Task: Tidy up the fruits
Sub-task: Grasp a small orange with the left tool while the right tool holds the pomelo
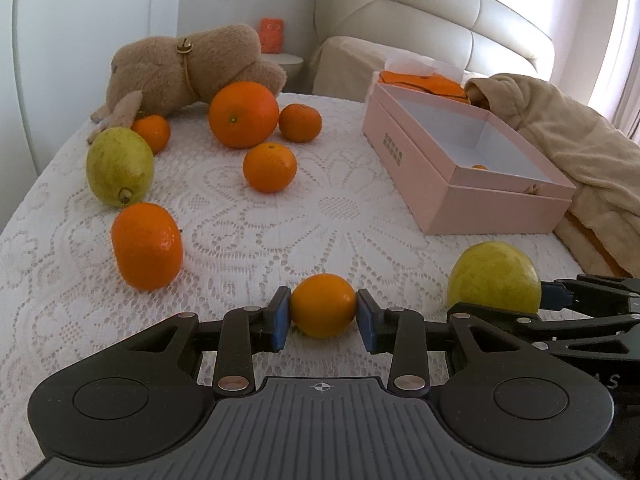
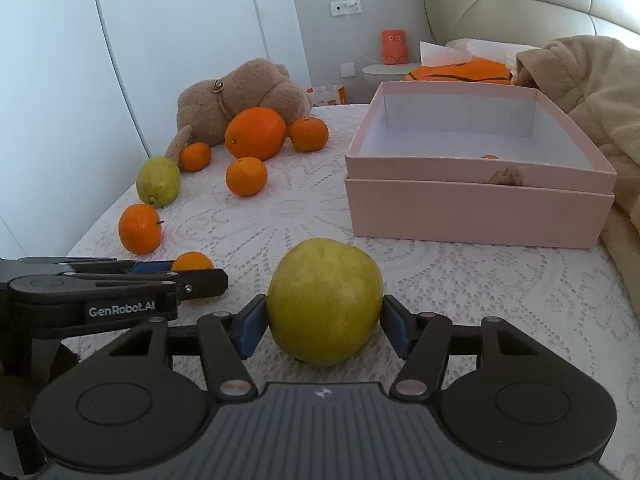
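My left gripper (image 1: 323, 312) is shut on a small orange (image 1: 323, 304) that sits low over the lace cloth. My right gripper (image 2: 324, 320) has both blue pads against the sides of a yellow-green fruit (image 2: 324, 300) resting on the cloth; the same fruit (image 1: 495, 278) shows at the right in the left wrist view. Behind stands an open pink box (image 2: 480, 168) with a bit of orange fruit (image 2: 490, 157) visible inside. Loose on the cloth lie a big orange (image 1: 243, 114), several mandarins such as one (image 1: 270, 167) in the middle, and a second green fruit (image 1: 119, 170).
A brown plush animal (image 1: 180, 68) lies at the back left behind the fruit. A beige blanket (image 1: 560, 128) is heaped to the right of the box. The bed's left edge runs close to the outer fruits. The left gripper's body (image 2: 120, 296) is beside my right gripper.
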The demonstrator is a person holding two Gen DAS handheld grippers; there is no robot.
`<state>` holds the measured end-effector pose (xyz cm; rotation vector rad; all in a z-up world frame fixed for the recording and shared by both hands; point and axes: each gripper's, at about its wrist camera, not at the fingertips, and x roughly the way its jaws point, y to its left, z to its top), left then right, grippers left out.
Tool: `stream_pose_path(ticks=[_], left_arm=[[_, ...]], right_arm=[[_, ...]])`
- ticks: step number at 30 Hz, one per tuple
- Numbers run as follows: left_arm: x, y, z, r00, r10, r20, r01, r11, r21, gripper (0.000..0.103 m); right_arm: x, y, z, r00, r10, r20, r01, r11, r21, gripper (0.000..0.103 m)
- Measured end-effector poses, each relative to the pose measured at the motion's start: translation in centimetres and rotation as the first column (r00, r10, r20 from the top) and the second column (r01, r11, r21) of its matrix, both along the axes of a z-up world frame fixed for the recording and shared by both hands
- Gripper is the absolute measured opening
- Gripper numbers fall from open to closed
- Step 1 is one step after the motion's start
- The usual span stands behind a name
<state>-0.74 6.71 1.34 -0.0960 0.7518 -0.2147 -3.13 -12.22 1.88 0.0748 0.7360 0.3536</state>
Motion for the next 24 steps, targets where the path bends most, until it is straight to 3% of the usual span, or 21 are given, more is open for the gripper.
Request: stream_pose_path(ticks=[11, 14, 21, 24], left_arm=[[-0.9, 0.8, 0.0, 1.0, -0.005, -0.002, 0.005, 0.999, -0.044, 0.04], [-0.9, 0.9, 0.0, 1.0, -0.003, -0.001, 0.003, 0.999, -0.051, 0.039], [-1.4, 1.2, 0.2, 1.0, 0.006, 0.008, -0.006, 0.999, -0.036, 0.039], [-1.5, 1.3, 0.1, 1.0, 0.006, 0.005, -0.006, 0.999, -0.035, 0.039]], right_arm=[[-0.5, 0.5, 0.6, 1.0, -0.005, 0.007, 0.005, 0.999, -0.042, 0.062], [-0.6, 0.8, 1.0, 0.999, -0.002, 0.032, 0.004, 0.998, -0.06, 0.072], [2.0, 1.5, -0.6, 1.0, -0.01, -0.019, 0.008, 0.999, -0.053, 0.072], [2.5, 2.1, -0.6, 1.0, -0.02, 0.005, 0.02, 0.996, -0.083, 0.072]])
